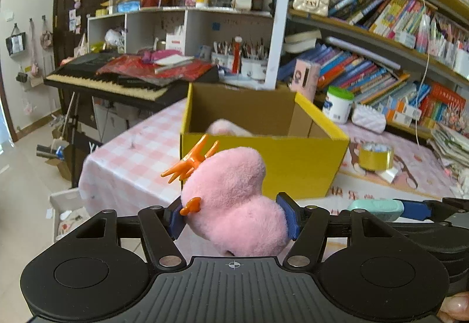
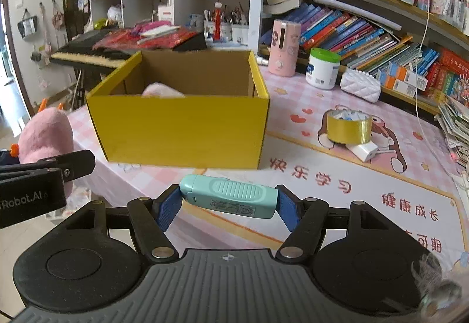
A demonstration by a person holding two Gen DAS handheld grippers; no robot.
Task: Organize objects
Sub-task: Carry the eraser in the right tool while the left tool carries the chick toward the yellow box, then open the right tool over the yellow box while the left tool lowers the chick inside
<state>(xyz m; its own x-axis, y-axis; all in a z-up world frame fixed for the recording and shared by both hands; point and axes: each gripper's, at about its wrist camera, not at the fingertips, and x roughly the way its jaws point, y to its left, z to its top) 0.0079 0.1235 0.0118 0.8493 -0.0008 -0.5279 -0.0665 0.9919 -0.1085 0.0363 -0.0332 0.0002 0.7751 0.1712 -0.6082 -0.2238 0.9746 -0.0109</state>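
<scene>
Left wrist view shows our left tool (image 1: 234,217) clamped on a pink plush (image 1: 234,200), its blue pads (image 1: 288,213) pressing into the fur from both sides. Orange plastic feet (image 1: 192,165) stick out of the plush toward the upper left. We hold it in the air, near the front of a yellow box (image 1: 263,159) that stands open on the tabletop (image 1: 132,159), which wears a pink checked cloth. Another pink soft thing (image 1: 225,126) lies inside the box, mostly hidden by the front wall. Right wrist view shows our right tool (image 2: 228,201) clamped end to end on a mint device (image 2: 231,200) with a ribbed panel, held crosswise above the tabletop just in front of the box (image 2: 181,129). The plush (image 2: 47,135) and part of the left tool appear at the left edge, beside the box's left corner. To the right of the box sits a gold tape roll (image 2: 348,128), touching a white charger (image 2: 365,150). Farther back, near the bookshelf (image 2: 366,30), stand a pink appliance (image 2: 284,47), a green-lidded jar (image 2: 322,68) and a white quilted pouch (image 2: 360,84).
</scene>
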